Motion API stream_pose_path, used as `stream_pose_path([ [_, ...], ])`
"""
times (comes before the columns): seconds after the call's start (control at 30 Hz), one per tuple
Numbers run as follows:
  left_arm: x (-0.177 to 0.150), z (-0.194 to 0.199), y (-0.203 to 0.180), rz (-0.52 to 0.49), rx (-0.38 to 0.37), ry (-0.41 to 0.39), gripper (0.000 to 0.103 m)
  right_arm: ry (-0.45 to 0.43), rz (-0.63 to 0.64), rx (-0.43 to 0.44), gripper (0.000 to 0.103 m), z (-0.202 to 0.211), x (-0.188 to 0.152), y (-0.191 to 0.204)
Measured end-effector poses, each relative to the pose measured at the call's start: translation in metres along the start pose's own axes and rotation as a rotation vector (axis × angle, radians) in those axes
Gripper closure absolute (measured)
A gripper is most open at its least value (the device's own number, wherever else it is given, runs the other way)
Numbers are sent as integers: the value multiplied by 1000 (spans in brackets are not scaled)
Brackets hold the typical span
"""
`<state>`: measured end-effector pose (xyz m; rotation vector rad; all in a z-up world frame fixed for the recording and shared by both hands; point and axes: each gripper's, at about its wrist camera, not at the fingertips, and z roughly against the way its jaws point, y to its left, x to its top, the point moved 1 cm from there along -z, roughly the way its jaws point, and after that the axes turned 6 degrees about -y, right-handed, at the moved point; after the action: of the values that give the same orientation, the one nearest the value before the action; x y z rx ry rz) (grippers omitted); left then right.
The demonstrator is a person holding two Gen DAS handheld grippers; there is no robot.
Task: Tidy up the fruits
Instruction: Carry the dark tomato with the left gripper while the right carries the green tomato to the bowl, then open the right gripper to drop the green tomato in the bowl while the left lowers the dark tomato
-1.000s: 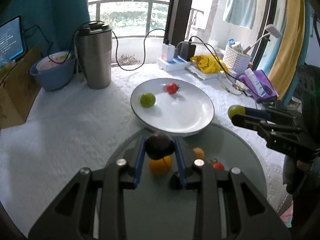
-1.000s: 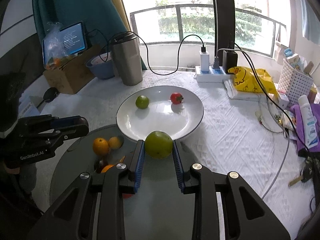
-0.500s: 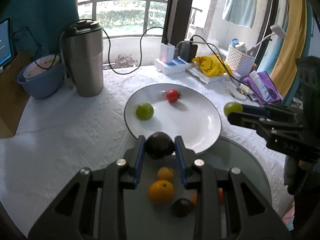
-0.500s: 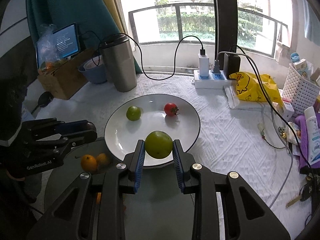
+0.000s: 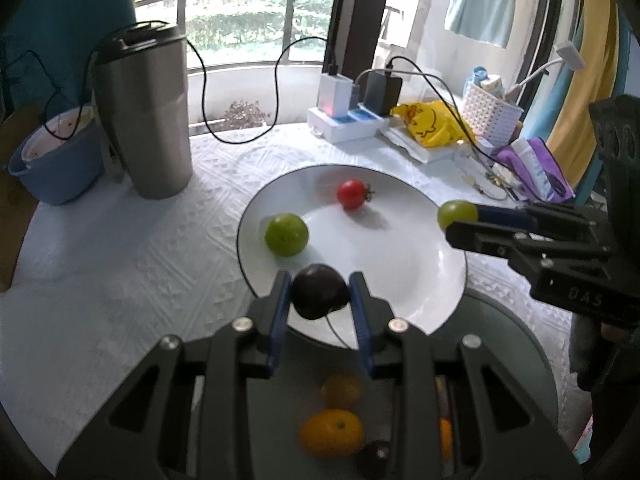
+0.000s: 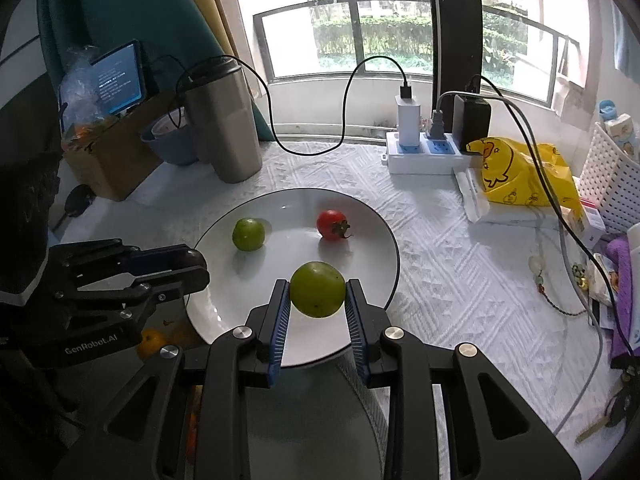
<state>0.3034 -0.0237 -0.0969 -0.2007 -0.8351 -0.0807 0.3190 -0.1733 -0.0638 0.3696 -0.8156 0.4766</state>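
The left gripper [image 5: 320, 294] had its jaws pinching a dark plum [image 5: 319, 297] over the near rim of the white plate [image 5: 408, 264]; the right gripper [image 6: 317, 298] pinched a green fruit [image 6: 317, 289] above that plate; a second green fruit [image 6: 248, 234] and a tomato [image 6: 332, 225] lay on it.

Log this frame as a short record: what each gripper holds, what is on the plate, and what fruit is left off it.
left gripper: shut on dark plum, over the plate's near rim
right gripper: shut on green fruit, over the plate
plate: holds a lime and a tomato, apart
off plate: oranges on the grey mat
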Motion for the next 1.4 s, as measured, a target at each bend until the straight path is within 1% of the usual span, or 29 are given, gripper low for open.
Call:
stream_pose_path([
  [0.3,0,-17,5,12,-2,30,72,15,7,15,73,-21,8,1],
  [0.67,3,-23,8,19,4,29,71,34,14,35,73,-45,15,5],
  [0.8,5,-17,14,39,9,9,71,41,22,34,73,-55,18,8],
  [1.03,11,0,38,89,30,-57,71,58,39,30,73,-77,24,15],
  [1.2,9,0,54,119,58,-63,71,69,39,25,73,-94,28,19],
  [1.4,7,3,70,158,68,-75,70,78,46,7,73,-106,34,22],
])
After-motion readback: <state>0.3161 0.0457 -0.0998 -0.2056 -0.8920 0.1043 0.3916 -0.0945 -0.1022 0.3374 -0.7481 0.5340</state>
